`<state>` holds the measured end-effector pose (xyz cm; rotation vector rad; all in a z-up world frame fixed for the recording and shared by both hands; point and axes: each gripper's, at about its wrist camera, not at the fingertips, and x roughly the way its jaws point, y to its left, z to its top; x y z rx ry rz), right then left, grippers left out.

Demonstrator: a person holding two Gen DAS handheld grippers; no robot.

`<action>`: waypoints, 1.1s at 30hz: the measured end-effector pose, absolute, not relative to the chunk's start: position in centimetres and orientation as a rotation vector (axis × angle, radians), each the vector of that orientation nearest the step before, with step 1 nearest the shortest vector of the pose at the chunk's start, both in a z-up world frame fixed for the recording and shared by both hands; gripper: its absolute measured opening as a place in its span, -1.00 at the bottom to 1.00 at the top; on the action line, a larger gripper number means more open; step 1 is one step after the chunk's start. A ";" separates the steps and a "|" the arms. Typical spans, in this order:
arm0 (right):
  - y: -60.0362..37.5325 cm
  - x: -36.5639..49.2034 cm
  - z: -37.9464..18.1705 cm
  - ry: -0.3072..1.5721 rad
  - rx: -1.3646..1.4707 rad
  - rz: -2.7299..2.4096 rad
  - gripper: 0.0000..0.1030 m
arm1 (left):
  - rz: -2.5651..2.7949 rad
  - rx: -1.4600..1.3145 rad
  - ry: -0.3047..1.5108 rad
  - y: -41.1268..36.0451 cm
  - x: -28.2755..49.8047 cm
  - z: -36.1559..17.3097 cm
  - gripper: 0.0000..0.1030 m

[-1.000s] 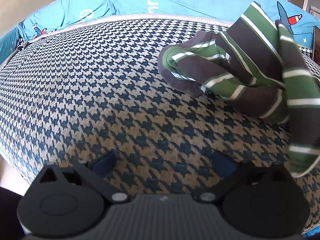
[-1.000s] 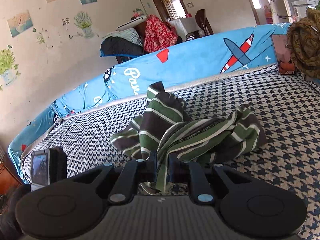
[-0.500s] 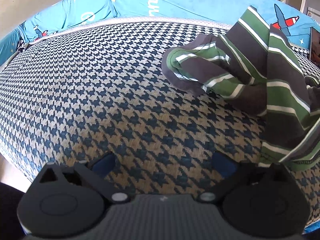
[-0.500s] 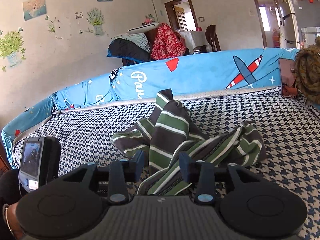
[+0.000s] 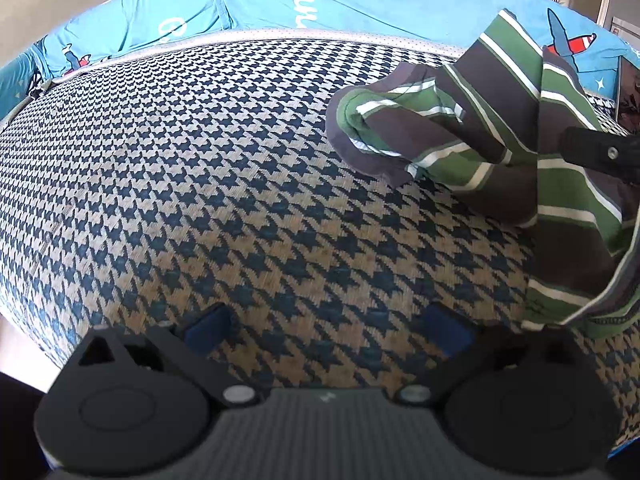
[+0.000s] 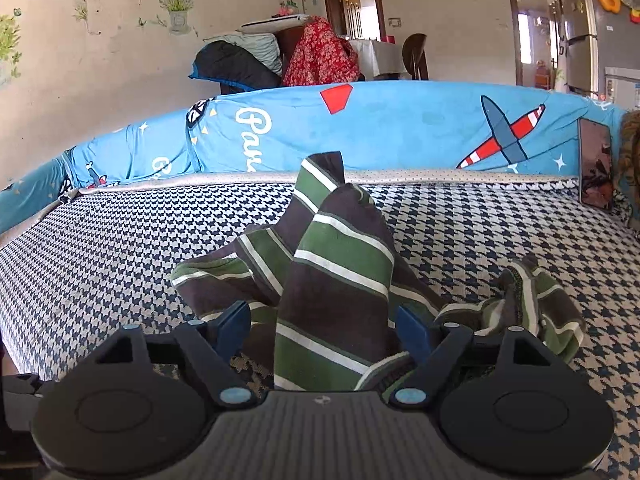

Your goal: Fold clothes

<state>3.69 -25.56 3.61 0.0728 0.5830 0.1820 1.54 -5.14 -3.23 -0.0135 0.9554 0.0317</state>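
Note:
A crumpled garment (image 5: 500,152) with green, dark grey and white stripes lies on the houndstooth bed cover (image 5: 200,168), at the right of the left wrist view. My left gripper (image 5: 328,326) hovers open over bare cover to the left of it, holding nothing. In the right wrist view the garment (image 6: 340,264) rises in a peaked fold. My right gripper (image 6: 324,328) has its jaws opening, with the fold's lower part standing between them and the blue pads (image 6: 236,324) clear of the cloth. One right finger (image 5: 600,156) shows at the left view's right edge.
A blue sheet with plane prints (image 6: 400,128) stands along the bed's far side. A phone (image 6: 596,164) leans against it at the right, next to a brownish knitted item (image 6: 630,160). Piled clothes, a chair and doorways lie beyond.
The right gripper's jaws, which were shut on a strip of the garment, have spread wide and let it go. The gripper moved closer and lower. The garment's hanging part sank. The left gripper stayed put.

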 end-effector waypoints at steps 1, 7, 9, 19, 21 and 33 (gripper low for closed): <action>-25.6 4.1 3.3 0.590 0.084 0.181 0.54 | 0.030 -0.012 0.953 -5.1 1.5 -3.3 1.00; -25.3 4.7 2.0 0.600 0.037 0.123 0.17 | 0.027 -0.010 0.946 -4.9 1.5 -3.7 1.00; -25.7 4.6 2.1 0.596 0.053 0.125 -0.06 | 0.028 -0.009 0.945 -4.8 1.4 -4.0 1.00; -30.6 3.1 3.0 0.608 0.399 0.225 -0.77 | 0.028 -0.013 0.939 -5.4 0.5 -4.4 1.00; -30.9 2.6 3.1 0.613 0.428 0.265 -0.77 | 0.027 -0.012 0.936 -5.5 0.5 -4.3 1.00; -27.2 -0.8 1.8 0.693 0.214 0.431 -0.79 | 0.032 -0.020 0.918 -6.1 -0.8 -3.9 1.00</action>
